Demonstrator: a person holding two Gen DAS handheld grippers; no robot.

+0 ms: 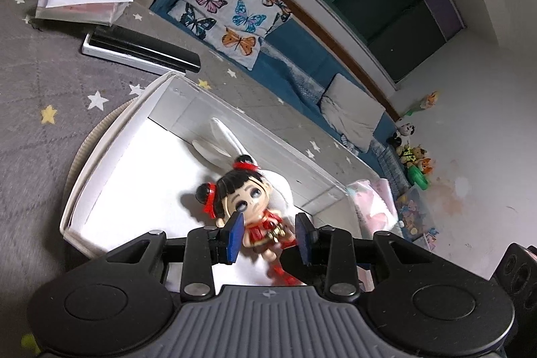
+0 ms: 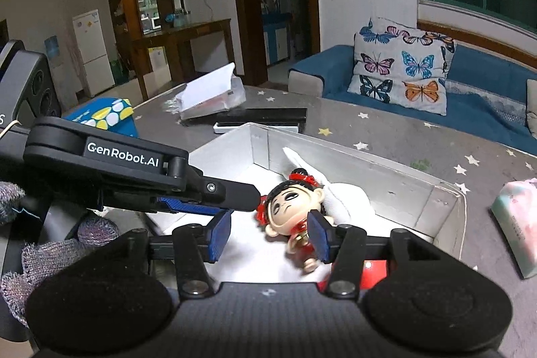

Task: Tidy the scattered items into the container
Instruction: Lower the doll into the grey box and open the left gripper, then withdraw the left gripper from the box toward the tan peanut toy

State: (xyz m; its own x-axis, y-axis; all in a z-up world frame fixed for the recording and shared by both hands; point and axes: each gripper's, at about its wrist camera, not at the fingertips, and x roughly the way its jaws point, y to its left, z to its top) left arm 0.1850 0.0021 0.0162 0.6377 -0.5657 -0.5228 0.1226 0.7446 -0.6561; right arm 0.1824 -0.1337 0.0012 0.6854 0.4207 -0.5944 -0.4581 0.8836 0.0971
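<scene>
I am holding both grippers low over the white box [image 2: 436,200], where the doll [image 2: 295,207] is lying on its back on the floor of the box, its head against a white plush toy [image 2: 345,200]. My right gripper [image 2: 268,235] is standing with its jaws apart, the doll's red body between the pads but, as far as I can tell, not pressed. My left gripper [image 1: 268,234] is likewise spread, nothing clamped. The doll looks like hard, glossy plastic: light, stiff, probably slippery on the big round head, so I am judging the narrow torso the better hold. The box walls are rising close on the far side and at the right end; above, the room is lying open, and a tissue pack [image 2: 517,223] is sitting just outside.
</scene>
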